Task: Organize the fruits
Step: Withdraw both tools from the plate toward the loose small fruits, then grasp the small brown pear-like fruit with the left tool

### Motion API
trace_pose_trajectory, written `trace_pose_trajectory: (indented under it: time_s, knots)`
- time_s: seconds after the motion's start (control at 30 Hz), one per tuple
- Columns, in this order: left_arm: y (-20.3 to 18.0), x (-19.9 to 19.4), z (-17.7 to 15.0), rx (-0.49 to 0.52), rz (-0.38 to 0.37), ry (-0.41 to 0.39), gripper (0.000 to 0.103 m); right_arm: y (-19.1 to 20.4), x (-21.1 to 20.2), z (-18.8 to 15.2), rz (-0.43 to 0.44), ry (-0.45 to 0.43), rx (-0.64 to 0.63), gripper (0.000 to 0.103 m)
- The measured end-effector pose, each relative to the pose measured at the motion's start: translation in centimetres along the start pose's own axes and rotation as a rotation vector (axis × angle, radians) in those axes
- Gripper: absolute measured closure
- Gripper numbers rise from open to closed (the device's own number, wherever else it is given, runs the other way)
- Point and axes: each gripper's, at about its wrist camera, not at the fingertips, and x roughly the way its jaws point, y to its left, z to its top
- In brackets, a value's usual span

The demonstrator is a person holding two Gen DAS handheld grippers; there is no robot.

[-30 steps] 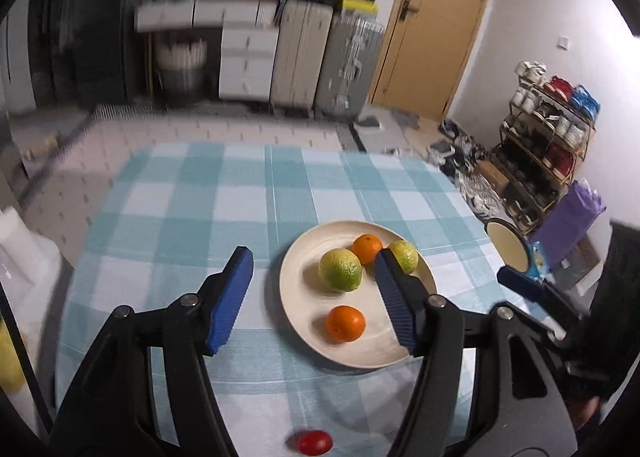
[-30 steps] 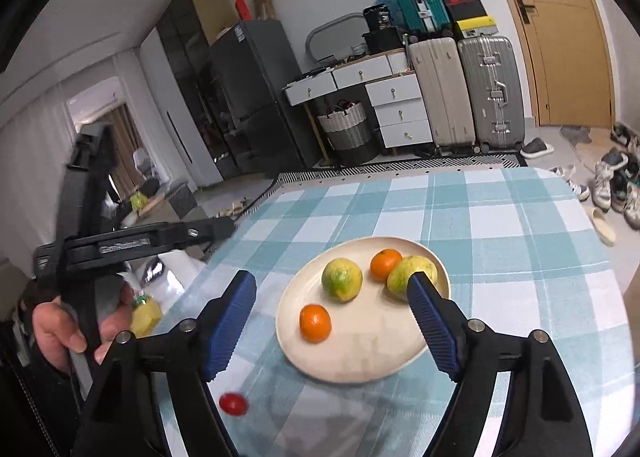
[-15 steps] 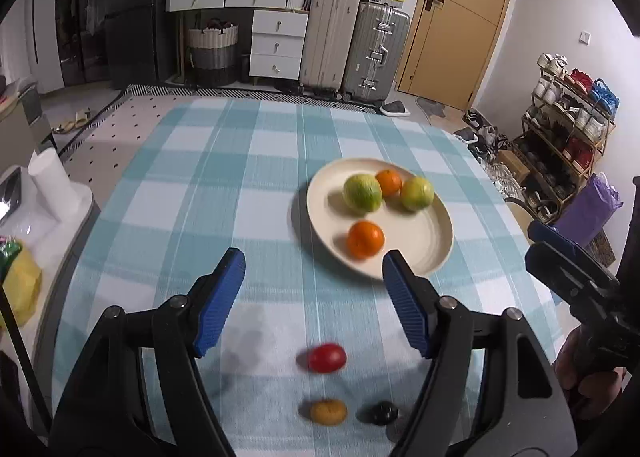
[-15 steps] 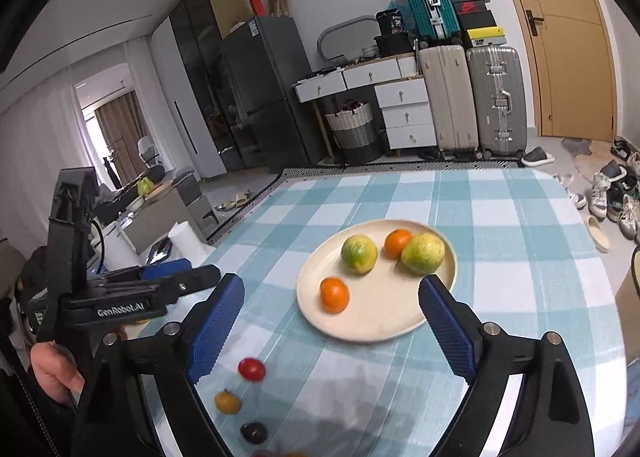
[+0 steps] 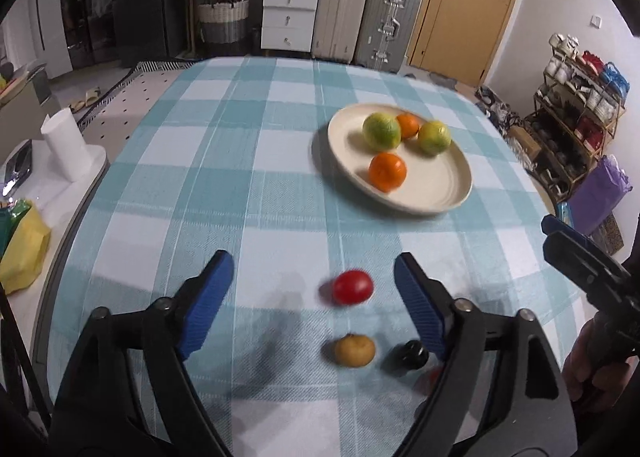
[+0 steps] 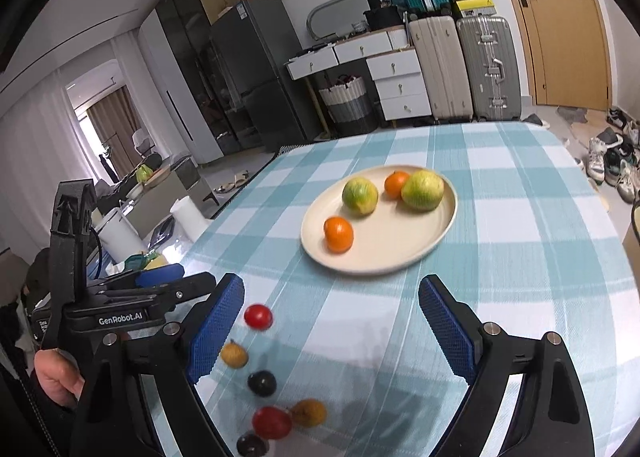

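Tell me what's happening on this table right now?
A person holds a gripper in each hand over a checked tablecloth, sorting fruit. Both the left gripper and the right gripper are open and hold nothing; the left one's jaws have just been opening. A cream plate already holds two oranges and two green citrus fruits. Several small fruits lie loose on the cloth nearer the person, among them a red tomato that sits between the left gripper's fingers, untouched.

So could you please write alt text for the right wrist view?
The open right gripper hovers empty over a checked tablecloth, with six small loose fruits near its left finger. Beyond sits a cream plate holding two oranges and two green citrus; the left gripper shows at left.
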Motion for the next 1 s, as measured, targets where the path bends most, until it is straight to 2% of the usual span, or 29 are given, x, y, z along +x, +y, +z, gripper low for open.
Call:
trace_pose_trajectory:
  time_s: [0.2,0.27,0.33,0.53,0.73,0.8,0.97,1.0]
  knots:
    - [1.0,0.5,-1.6,-0.005,-0.021,0.031,0.015,0.6,-0.3,-1.6,0.019,0.020,-0.002,0.012]
    - [1.3,0.6,-2.3,-0.005,-0.017,0.041,0.006,0.9,-0.4,-2.1,0.022,0.024,-0.007,0.011]
    - [1.6,0.9,-2.9,-0.017,-0.024,0.054,0.002,1.1,-0.4,-2.5,0.023,0.029,-0.006,0.008]
    - [0.6,2.7,-4.3,0.015,-0.059,0.136,0.002,0.8,0.1,-3.6,0.030,0.043,0.022,0.007]
    - [-0.1,3.6,-4.6,0.039,-0.039,0.132,0.002,0.4,0.4,-3.9,0.012,0.049,0.021,0.005]
    - [-0.1,3.8,-4.7,0.035,-0.064,0.137,0.005,0.1,0.5,-3.9,0.007,0.051,0.029,0.005]
    - [-0.5,4.3,-4.8,0.052,-0.105,0.168,0.042,-0.7,0.8,-3.9,0.004,0.052,0.049,0.004]
    - [-0.6,4.4,-4.8,0.057,-0.111,0.174,0.043,-0.9,1.0,-3.9,0.003,0.058,0.055,0.004]
